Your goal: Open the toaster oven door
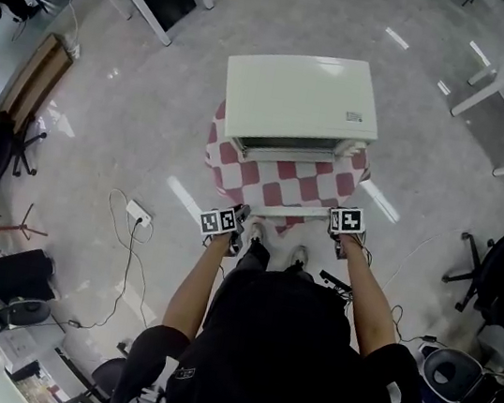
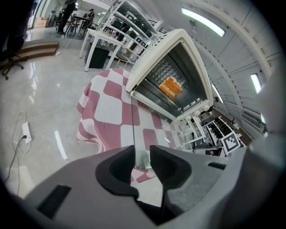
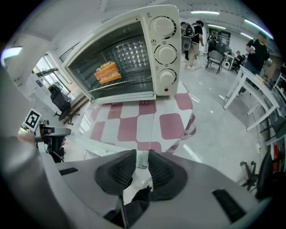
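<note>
Left tool (image 2: 142, 157) and right tool (image 3: 142, 156) each sit at one end of the white door handle (image 1: 293, 210), and each gripper view shows the two pads closed in on a pale end of that handle with no gap visible, so both read as clamped on it. The toaster oven (image 1: 302, 97) stands on a counter draped in a red-and-white checked cloth (image 2: 105, 105), and its glass door (image 3: 120, 125) is already swung down on its bottom hinge. It lies close to level, reaching out from the oven mouth toward the person, and the checks of the cloth show through the pane. The cavity is fully exposed: the wire rack and an orange-brown piece of food (image 3: 107, 71) on it can be seen straight in, with nothing across the opening, and the three control knobs (image 3: 165, 53) stand on the panel to the right of the mouth. Judged from this, the opening itself is done or all but done. The door looks to be at or very near the end of its travel, though whether it rests on its own stop or is being held by the tools cannot be told. What seems left is to let go of the handle at both ends and draw the tools clear without jolting the door back up.
</note>
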The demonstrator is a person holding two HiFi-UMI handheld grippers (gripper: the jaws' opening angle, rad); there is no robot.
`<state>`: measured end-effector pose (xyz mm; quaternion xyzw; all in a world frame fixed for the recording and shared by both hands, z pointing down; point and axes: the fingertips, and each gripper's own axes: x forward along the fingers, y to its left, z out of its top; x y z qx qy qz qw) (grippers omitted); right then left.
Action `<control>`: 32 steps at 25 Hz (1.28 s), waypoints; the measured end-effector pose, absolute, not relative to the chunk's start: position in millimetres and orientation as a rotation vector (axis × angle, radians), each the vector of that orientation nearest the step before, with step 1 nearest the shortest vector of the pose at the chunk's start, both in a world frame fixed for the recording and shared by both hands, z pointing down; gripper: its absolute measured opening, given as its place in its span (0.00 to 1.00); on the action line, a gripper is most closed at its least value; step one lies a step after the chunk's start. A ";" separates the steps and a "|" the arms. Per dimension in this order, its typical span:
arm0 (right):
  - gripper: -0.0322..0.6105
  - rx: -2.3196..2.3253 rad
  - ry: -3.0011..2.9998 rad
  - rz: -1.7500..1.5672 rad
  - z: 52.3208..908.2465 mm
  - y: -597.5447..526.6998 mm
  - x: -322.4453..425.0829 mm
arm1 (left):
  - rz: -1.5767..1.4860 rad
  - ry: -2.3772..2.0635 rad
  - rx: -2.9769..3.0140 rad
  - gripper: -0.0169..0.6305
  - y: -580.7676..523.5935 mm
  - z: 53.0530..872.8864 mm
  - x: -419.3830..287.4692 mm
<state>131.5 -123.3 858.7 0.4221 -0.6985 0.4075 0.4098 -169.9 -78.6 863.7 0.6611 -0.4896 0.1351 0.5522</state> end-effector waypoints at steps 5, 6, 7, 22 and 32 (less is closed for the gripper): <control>0.21 1.066 -1.739 1.023 870.5 -121.4 131.2 | 0.366 -1.163 1.547 0.20 -75.5 874.1 -170.3; 0.21 1.070 -1.733 1.026 871.9 -121.4 131.3 | 0.374 -1.165 1.545 0.19 -75.5 875.9 -170.1; 0.21 1.077 -1.728 1.029 873.2 -121.4 131.6 | 0.381 -1.167 1.542 0.20 -75.5 877.7 -169.8; 0.23 1.102 -1.734 0.986 871.9 -122.1 136.9 | 0.365 -1.193 1.565 0.21 -76.6 874.2 -170.4; 0.18 1.227 -1.860 0.828 817.7 -147.0 139.7 | 0.287 -1.401 1.656 0.21 -101.4 820.1 -212.8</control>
